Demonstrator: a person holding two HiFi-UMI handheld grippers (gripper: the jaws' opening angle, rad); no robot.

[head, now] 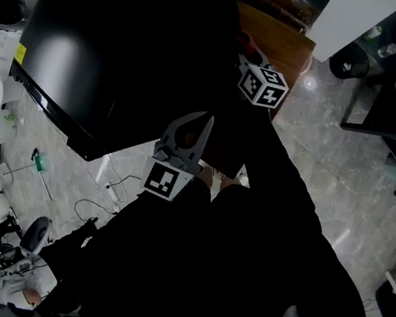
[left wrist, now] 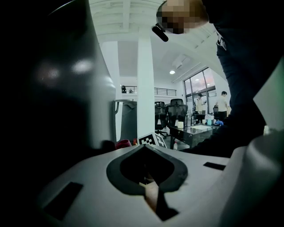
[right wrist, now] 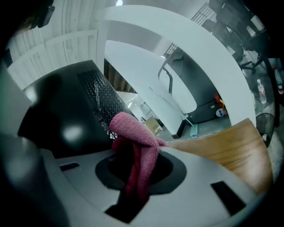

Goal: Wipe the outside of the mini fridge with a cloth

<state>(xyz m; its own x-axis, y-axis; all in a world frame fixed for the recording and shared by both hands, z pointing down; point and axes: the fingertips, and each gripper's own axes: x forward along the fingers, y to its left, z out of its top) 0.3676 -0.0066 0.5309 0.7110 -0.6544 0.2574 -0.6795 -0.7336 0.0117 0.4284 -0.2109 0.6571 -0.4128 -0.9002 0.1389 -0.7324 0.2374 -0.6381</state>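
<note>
Two grippers up: the right gripper [right wrist: 141, 153] clamps the pink cloth [right wrist: 131, 126] near the black fridge [head: 121, 36], and the left gripper [head: 205, 124] is pinched closed on nothing. Only a fold's held, so a hard wipe could tug it loose.

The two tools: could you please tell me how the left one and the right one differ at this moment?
The right tool is shut on a pink cloth; the left tool is shut on nothing. The right tool faces the black mini fridge; the left tool points out into the room. Both are closed.
</note>
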